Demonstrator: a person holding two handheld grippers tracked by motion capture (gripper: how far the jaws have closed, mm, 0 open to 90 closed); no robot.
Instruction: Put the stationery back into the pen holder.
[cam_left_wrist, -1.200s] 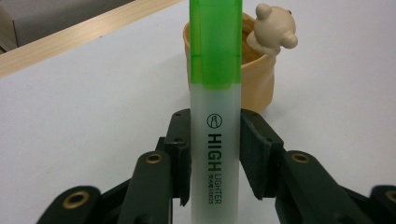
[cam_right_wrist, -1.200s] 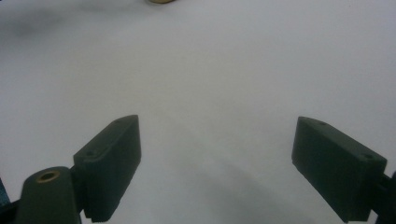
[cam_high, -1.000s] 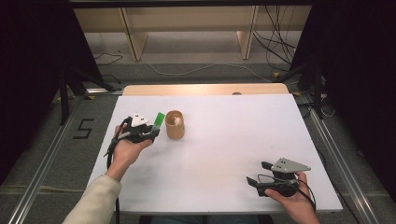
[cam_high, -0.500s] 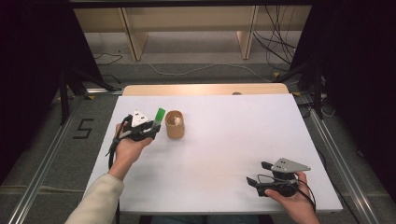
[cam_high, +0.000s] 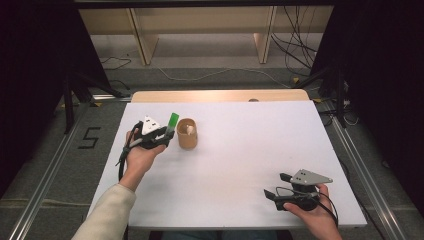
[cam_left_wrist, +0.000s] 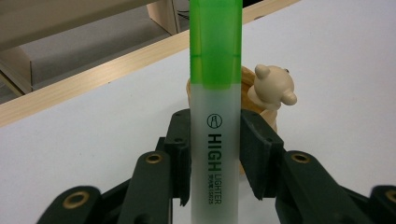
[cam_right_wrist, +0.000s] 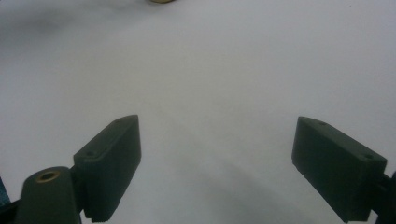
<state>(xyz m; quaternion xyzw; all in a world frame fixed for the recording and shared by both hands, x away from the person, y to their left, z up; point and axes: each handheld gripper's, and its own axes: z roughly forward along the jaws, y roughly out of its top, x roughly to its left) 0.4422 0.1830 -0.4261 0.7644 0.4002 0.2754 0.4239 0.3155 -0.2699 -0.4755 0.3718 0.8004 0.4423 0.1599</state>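
My left gripper (cam_high: 161, 134) (cam_left_wrist: 215, 154) is shut on a green highlighter (cam_high: 172, 123) (cam_left_wrist: 215, 93), gripping its frosted barrel with the green cap end pointing up and away. Just right of it stands a small wooden cup (cam_high: 187, 134) with a wooden bear figure (cam_left_wrist: 272, 87) on it; in the left gripper view the cup (cam_left_wrist: 270, 117) sits behind the highlighter. My right gripper (cam_high: 276, 187) (cam_right_wrist: 217, 163) rests near the table's front right, its jaws wide open over bare white surface with nothing between them.
The white table top (cam_high: 250, 140) has a wooden strip along its far edge. Beyond it stand wooden shelf legs (cam_high: 140, 37) and loose cables (cam_high: 295, 55) on the floor. A "5" mark (cam_high: 90, 137) lies on the floor at the left.
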